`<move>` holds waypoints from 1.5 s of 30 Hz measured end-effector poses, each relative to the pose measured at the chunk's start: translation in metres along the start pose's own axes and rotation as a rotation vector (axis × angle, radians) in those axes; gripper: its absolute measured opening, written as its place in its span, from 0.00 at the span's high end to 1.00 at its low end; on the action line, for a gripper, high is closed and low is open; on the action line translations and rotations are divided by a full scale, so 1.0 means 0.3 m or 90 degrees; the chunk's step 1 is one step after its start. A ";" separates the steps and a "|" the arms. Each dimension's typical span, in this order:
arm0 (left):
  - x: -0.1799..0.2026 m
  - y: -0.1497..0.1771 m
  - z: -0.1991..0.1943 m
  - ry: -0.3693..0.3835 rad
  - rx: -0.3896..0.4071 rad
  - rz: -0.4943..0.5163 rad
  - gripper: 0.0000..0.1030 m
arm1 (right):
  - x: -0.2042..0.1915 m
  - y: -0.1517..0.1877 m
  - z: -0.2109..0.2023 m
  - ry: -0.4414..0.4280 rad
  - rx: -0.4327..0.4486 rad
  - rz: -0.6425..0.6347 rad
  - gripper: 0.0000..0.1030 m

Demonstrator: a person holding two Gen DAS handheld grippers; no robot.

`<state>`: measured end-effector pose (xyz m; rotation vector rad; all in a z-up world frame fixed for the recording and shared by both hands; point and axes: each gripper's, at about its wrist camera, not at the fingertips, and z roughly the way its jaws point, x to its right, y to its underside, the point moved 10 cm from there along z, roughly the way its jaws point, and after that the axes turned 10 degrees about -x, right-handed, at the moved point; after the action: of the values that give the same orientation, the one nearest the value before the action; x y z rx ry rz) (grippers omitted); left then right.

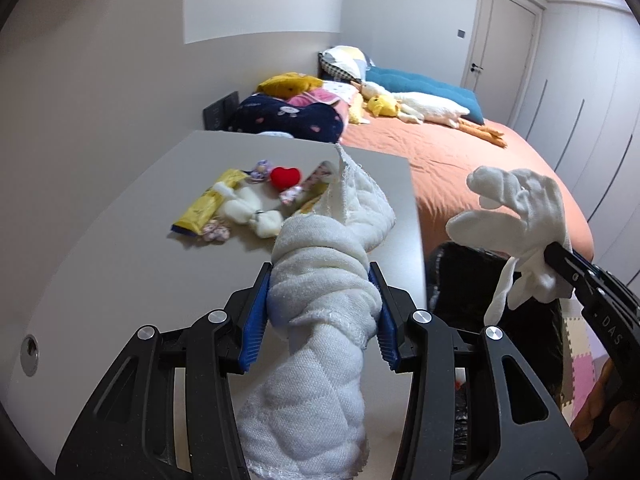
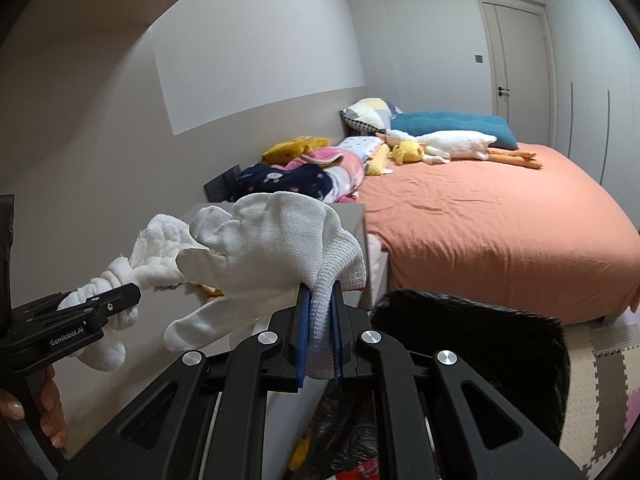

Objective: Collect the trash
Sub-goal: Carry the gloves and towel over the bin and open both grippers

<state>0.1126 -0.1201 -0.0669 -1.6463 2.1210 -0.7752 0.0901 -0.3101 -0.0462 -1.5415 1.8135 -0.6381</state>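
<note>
Left gripper (image 1: 324, 312): jaws clamped on a knotted white cloth (image 1: 320, 280), the blue pads pressing its twisted middle; one end hangs below the jaws, the other fans out above them over the grey tabletop (image 1: 120, 280). Right gripper (image 2: 320, 332): jaws closed on the cuff of a white knitted glove (image 2: 256, 256), whose fingers droop to the left. In the left wrist view the glove (image 1: 516, 208) hangs above the black trash bin (image 1: 460, 272), which stands on the floor just beside the tabletop's edge, between it and the bed (image 1: 480, 168). In the right wrist view the bin's black liner (image 2: 472, 320) lies directly below the right gripper, with scraps visible inside. On the tabletop, well behind the cloth: a yellow wrapper (image 1: 208, 204), a white plush toy (image 1: 252, 212), a red heart (image 1: 285, 177) and small patterned wrappers (image 1: 294, 194). The bed carries an orange sheet, pillows and a plush goose (image 1: 424, 106). A hand (image 2: 48, 412) holds the left gripper's handle.
</note>
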 end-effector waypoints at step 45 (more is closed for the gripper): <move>0.655 0.101 0.144 0.037 -0.060 0.195 0.06 | 0.630 0.053 -0.197 0.107 0.038 0.202 0.26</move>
<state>0.0615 -0.3127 -0.1078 -1.3091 2.4068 -0.6428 0.0198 -0.4957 -0.0515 -1.1552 2.0883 -0.6759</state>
